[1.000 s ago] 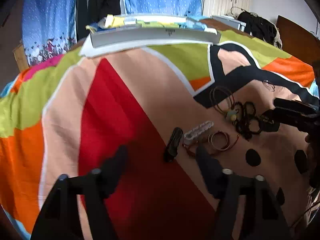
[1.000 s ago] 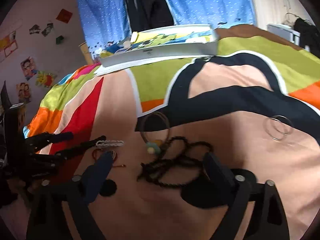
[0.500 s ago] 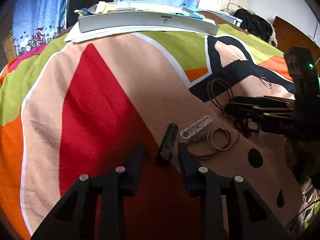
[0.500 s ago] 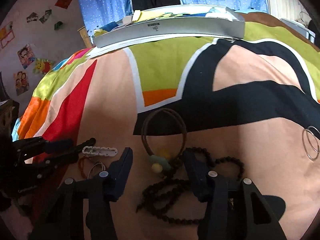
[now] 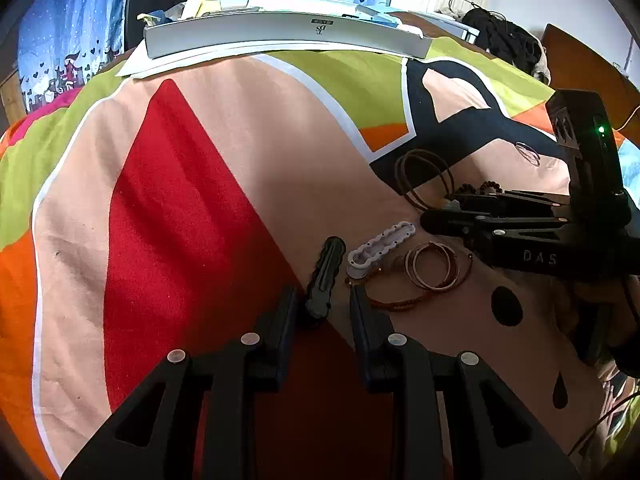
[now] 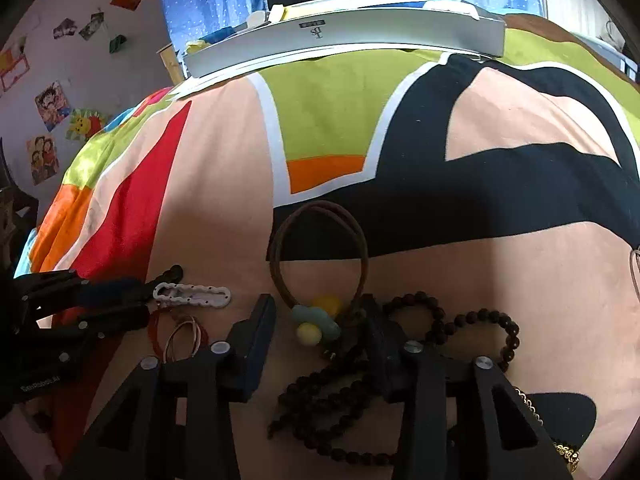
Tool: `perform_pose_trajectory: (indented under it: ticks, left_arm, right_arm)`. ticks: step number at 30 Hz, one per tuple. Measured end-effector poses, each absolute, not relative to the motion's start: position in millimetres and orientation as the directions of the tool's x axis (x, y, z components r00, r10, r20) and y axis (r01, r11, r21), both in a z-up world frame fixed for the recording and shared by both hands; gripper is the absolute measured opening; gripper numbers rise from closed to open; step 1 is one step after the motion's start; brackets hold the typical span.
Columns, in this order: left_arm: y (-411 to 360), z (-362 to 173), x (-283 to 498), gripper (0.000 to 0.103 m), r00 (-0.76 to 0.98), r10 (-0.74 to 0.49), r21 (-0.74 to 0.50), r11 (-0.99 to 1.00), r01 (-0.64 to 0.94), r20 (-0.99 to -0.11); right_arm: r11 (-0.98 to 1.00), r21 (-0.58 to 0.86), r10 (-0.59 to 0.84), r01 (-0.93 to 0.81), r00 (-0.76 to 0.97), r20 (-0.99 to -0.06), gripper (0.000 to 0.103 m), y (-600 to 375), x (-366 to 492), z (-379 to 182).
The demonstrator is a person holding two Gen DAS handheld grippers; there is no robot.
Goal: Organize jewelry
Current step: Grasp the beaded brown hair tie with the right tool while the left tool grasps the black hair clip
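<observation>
Jewelry lies loose on the bedspread (image 5: 240,152), bunched in a small cluster w/ pieces touching or overlapping, so each gripper has to single out one item; likely why both come in low and nearly flat to the bed.

Left gripper (image 5: 323,300): jaws narrow but not closed, straddling the near end of the black hair clip (image 5: 326,274); fingers sit either side, contact not certain; looks like the pick is about to be made. White hair clip (image 5: 380,246) lies just beside it, and the thin bangles (image 5: 432,266) w/ a red cord (image 5: 390,303) just right of that; close enough that the right finger could snag the cord.

Right gripper (image 6: 316,320): jaws moderately wide, holding nothing; brackets the pastel charm (image 6: 314,322) of the brown hair tie (image 6: 320,240), fingertips resting at bed level; the dark bead string (image 6: 400,356) tangles under and around its right finger, so it may drag along.

Grey tray (image 6: 344,46) at the far edge of the bed, well apart from the cluster; prob. the destination.
</observation>
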State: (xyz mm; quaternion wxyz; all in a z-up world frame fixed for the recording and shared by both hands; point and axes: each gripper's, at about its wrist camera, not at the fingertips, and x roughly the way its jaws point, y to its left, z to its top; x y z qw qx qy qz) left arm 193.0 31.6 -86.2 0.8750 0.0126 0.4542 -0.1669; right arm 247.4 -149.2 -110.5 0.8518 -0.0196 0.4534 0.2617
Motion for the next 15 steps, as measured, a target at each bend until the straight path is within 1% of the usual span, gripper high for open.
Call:
perform_pose_trajectory:
  ticks: [1,3,5,9,15]
  left_arm:
    - [31.3,-86.4,193.1,0.022,0.533,-0.279,-0.128,0.945,0.302,-0.799]
    - [31.5,-87.1,193.2,0.016,0.537,-0.267,-0.120,0.949,0.293,-0.800]
    - [31.7,-87.5,193.3,0.013,0.539,-0.260,-0.119,0.952,0.283,-0.801]
    - [32.1,-86.2,191.2,0.013,0.552,-0.255,-0.121,0.956,0.267,-0.794]
    - [31.5,-80.2,183.8,0.013,0.570,-0.250,-0.125,0.960,0.250,-0.783]
  right_arm:
    - [0.865,0.199,0.423,-0.460,0.458,-0.782,0.036,-150.2,246.5,-110.7]
    - [0.867,0.200,0.422,-0.456,0.461,-0.780,0.028,-151.1,245.0,-111.9]
    - [0.870,0.196,0.418,-0.453,0.467,-0.779,0.027,-151.9,243.2,-112.3]
    - [0.871,0.181,0.416,-0.457,0.487,-0.768,0.026,-147.2,236.7,-109.9]
    - [0.859,0.182,0.448,-0.479,0.531,-0.719,0.025,-149.1,218.1,-94.0]
